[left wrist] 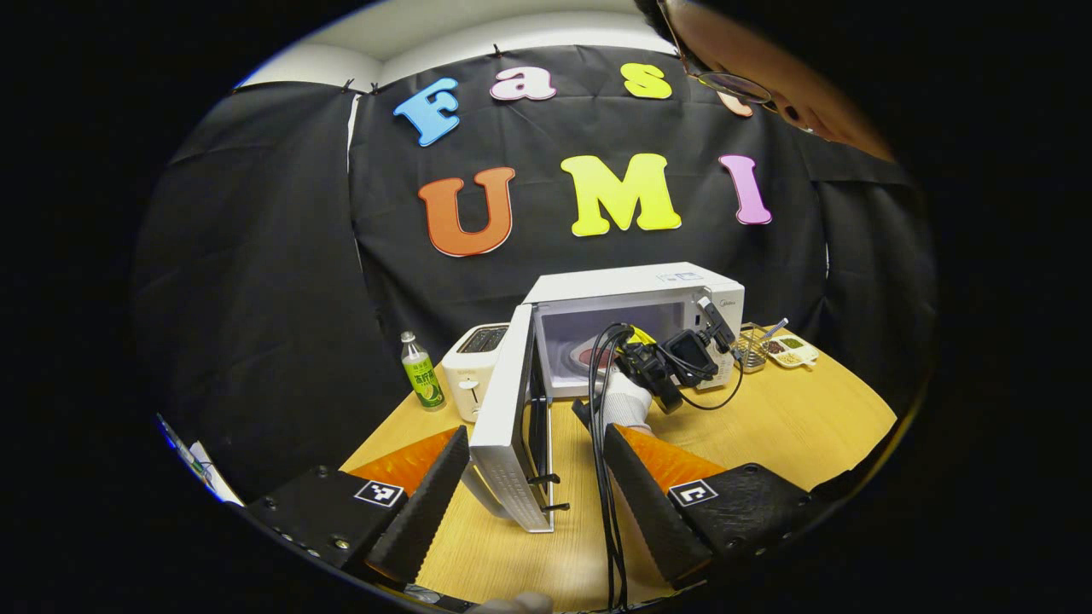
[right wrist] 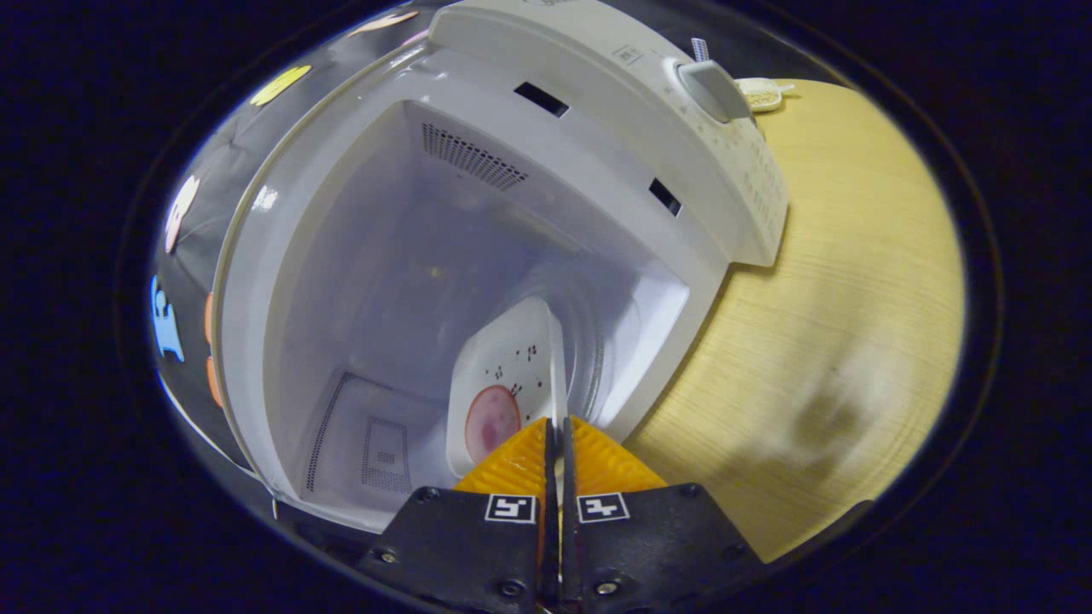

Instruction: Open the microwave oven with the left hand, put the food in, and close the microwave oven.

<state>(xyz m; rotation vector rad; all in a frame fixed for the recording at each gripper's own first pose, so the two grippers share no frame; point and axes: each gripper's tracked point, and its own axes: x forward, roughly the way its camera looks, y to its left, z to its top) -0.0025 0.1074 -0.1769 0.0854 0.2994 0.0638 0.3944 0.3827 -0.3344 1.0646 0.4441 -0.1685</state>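
Observation:
The white microwave (left wrist: 636, 286) stands at the back of the wooden table with its door (left wrist: 508, 409) swung wide open toward me. My left gripper (left wrist: 529, 426) is open, and the door's free edge shows between its fingers just ahead. A gloved hand (left wrist: 627, 401) holds my right gripper (left wrist: 657, 367) at the oven's mouth. In the right gripper view the right gripper (right wrist: 556, 422) is shut on the rim of a white square plate (right wrist: 512, 367), held edge-on inside the microwave cavity (right wrist: 409, 256). A round pink slice of food (right wrist: 490, 422) lies on the plate.
Left of the microwave stand a white toaster (left wrist: 473, 367) and a green-labelled bottle (left wrist: 422, 375). A wire basket (left wrist: 751, 350) and a tray of snacks (left wrist: 789, 350) sit to its right. Black cables (left wrist: 606, 477) trail across the table (left wrist: 793, 418). A person's head leans in at top right.

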